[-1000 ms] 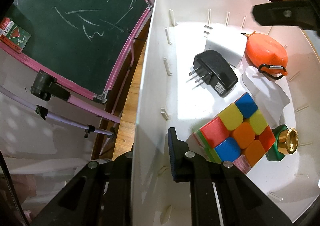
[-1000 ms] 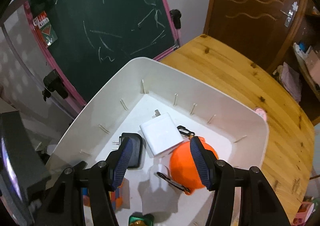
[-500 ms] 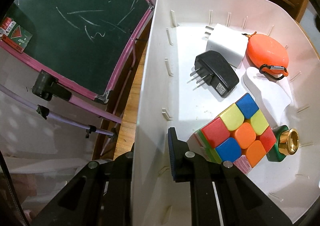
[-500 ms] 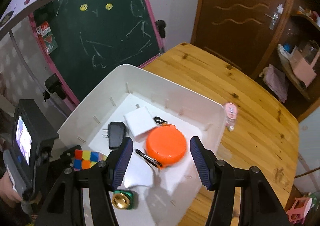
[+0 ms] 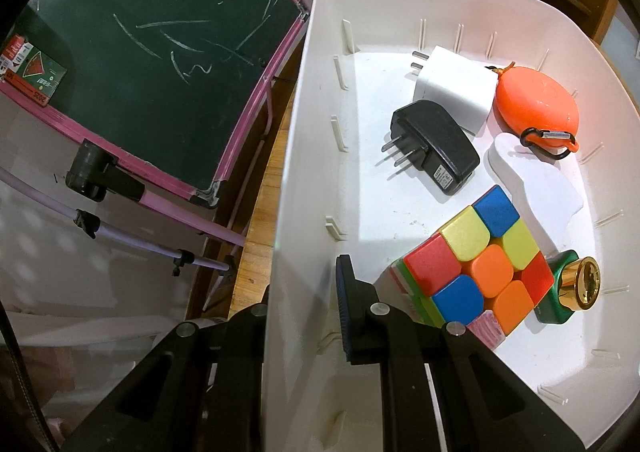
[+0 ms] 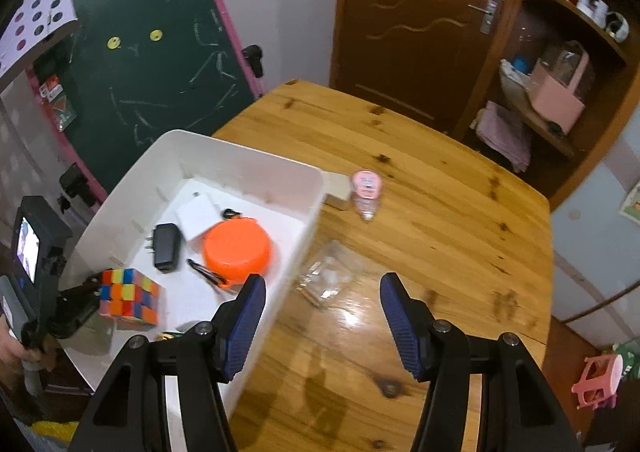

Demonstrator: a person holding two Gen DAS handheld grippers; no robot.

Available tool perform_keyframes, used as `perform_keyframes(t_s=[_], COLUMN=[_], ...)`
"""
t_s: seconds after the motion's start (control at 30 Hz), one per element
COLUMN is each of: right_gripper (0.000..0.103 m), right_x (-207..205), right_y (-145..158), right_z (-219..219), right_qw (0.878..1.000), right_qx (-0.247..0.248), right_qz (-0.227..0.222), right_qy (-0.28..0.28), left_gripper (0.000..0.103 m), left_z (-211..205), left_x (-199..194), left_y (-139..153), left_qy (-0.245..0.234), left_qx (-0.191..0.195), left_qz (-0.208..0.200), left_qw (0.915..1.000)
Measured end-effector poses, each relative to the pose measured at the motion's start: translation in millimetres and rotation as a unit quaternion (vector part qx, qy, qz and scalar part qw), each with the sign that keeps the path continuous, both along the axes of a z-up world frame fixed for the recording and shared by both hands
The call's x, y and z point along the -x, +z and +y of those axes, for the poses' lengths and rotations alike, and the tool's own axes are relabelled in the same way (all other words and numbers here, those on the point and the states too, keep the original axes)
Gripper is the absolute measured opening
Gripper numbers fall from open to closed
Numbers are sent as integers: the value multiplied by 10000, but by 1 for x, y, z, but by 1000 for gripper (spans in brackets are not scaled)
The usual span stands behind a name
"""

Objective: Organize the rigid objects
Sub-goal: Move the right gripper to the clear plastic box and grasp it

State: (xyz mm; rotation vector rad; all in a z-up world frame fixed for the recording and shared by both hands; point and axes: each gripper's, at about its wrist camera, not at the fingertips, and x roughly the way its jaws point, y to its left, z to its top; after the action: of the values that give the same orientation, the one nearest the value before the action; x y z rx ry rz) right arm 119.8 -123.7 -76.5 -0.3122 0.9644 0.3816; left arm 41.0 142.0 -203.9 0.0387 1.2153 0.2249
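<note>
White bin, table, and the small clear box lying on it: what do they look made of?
White bin: matte moulded plastic, judging by its thin walls with ribs. Table: varnished wood, showing grain, knots and glare. Small clear box: probably transparent plastic, though blur leaves glass possible.

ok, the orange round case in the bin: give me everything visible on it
The orange round case is a flat, matte disc, rubbery or plastic by the look, lying flat on the floor of the white bin near its far wall. A black carabiner clip hangs off its edge on an orange loop, and an orange cord tab sits at the opposite end. It rests against the white charger. No gripper touches it.
</note>
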Motion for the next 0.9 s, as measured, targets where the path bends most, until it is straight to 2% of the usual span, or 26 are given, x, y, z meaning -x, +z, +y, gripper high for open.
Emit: perform_keyframes(t_s=[0.1, 0.17, 0.3, 0.53, 0.8, 0.9], right_gripper=[62, 68, 68, 68, 68, 68], right_x=[-3, -6, -15, -26, -58, -65], right_y=[-6, -14, -35, -74, -117, -131], right_z=[-10, -15, -18, -15, -17, -11], right_qw=[9999, 9994, 9967, 9856, 9756, 9726], right_qx=[-22, -78, -77, 310, 51, 82], right_qz=[-16, 30, 218, 330, 697, 679], right_qy=[162, 323, 778, 1630, 2083, 2223], left_gripper=[15, 15, 15, 15, 15, 15], left_z=[0, 0, 1, 5, 8, 9], left_x=[-1, -1, -2, -5, -8, -9], left_y=[-1, -1, -2, -5, -8, -10], left_qy=[7, 12, 37, 115, 142, 147], left_qx=[-11, -8, -18, 15, 47, 61], left_qz=[23, 35, 61, 154, 188, 226], left_qw=[10000, 10000, 10000, 9998, 9997, 9996])
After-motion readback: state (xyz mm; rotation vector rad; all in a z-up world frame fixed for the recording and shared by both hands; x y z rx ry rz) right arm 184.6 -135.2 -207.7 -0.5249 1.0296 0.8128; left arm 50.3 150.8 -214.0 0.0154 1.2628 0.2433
